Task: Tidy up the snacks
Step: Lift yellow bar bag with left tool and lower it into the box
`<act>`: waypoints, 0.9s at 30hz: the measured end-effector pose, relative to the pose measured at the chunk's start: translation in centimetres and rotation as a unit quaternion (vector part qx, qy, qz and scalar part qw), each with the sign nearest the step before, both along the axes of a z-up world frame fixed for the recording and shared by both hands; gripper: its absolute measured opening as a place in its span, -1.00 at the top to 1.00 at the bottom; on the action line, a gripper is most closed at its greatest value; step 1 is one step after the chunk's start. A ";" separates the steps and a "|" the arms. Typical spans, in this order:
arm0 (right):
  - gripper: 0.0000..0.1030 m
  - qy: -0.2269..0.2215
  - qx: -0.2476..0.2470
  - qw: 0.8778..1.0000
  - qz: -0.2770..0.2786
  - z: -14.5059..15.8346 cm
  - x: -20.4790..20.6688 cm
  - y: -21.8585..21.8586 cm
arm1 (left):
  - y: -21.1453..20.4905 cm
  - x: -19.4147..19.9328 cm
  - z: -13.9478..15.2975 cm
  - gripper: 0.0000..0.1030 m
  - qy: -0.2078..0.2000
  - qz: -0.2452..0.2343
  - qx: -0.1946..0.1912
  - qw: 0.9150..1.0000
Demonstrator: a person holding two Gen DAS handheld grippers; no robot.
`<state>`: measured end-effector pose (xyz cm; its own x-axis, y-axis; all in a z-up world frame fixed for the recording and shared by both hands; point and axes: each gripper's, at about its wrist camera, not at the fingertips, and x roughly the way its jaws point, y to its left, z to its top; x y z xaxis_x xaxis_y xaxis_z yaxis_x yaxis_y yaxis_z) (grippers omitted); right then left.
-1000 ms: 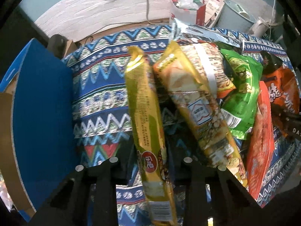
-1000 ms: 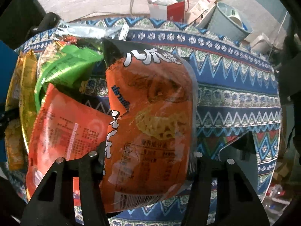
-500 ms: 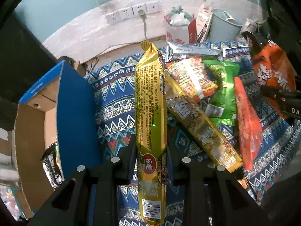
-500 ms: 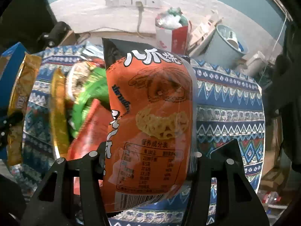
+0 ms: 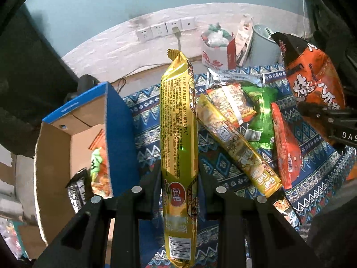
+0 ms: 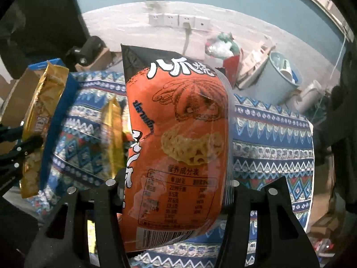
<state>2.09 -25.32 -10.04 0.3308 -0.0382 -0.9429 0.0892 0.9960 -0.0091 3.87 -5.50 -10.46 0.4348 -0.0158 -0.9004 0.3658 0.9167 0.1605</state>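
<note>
My left gripper [image 5: 178, 178] is shut on a long gold snack packet [image 5: 178, 120], held upright above the patterned tablecloth [image 5: 147, 134]. My right gripper [image 6: 174, 185] is shut on a puffy orange snack bag [image 6: 178, 138], also lifted off the table. That orange bag [image 5: 312, 82] and the right gripper show at the right edge of the left wrist view; the gold packet [image 6: 42, 111] shows at the left of the right wrist view. On the cloth lie a second gold packet [image 5: 236, 147], a green bag [image 5: 261, 116], a red bag [image 5: 285, 149] and others.
A blue-sided cardboard box [image 5: 67, 151] stands open at the left with several snack bags inside. Behind the table are wall sockets [image 5: 165, 29], a red-and-white paper bag [image 5: 218, 49] and a grey bucket [image 6: 279, 78]. The table's right edge [image 6: 310, 178] drops to a cluttered floor.
Both grippers have risen with their packets, so the table looks farther below. The left view now takes in the open box and the wall; the right view shows more wall and the box.
</note>
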 end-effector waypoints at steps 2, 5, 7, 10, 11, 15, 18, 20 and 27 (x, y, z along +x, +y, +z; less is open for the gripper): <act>-0.03 -0.005 0.003 1.000 0.006 0.5 0.2 0.7 | 0.4 0.1 0.4 0.46 -0.004 0.004 -0.002 1.000; -0.04 -0.012 0.007 1.000 0.015 1.2 0.6 1.7 | 1.4 0.1 1.2 0.46 -0.011 0.009 -0.009 1.000; -0.04 -0.016 0.011 1.000 0.023 1.6 0.9 2.5 | 2.1 0.1 1.7 0.45 -0.017 0.014 -0.010 1.000; -0.04 -0.020 0.017 0.999 0.032 2.0 1.3 3.8 | 3.1 0.1 2.3 0.46 -0.022 0.020 -0.016 0.999; -0.04 -0.021 0.019 0.999 0.035 2.1 1.5 4.1 | 3.4 0.1 2.5 0.46 -0.024 0.022 -0.018 0.999; -0.04 -0.027 0.027 0.998 0.048 2.6 2.2 5.7 | 4.6 0.1 3.3 0.46 -0.029 0.031 -0.028 0.999; -0.04 -0.032 0.033 0.997 0.059 2.9 2.8 7.2 | 5.6 0.1 4.0 0.46 -0.038 0.038 -0.032 0.998; -0.04 -0.035 0.038 0.997 0.065 3.2 3.2 8.1 | 6.3 0.1 4.5 0.46 -0.044 0.042 -0.035 0.998; -0.04 -0.036 0.048 0.994 0.087 3.6 4.9 11.1 | 9.8 0.7 5.4 0.46 -0.049 0.073 -0.050 0.995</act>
<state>7.04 -14.26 -6.41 0.3907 0.1153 -0.9133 -0.0880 0.9923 0.0876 4.60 4.33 -5.02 0.5253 -0.0336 -0.8503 0.2144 0.9722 0.0941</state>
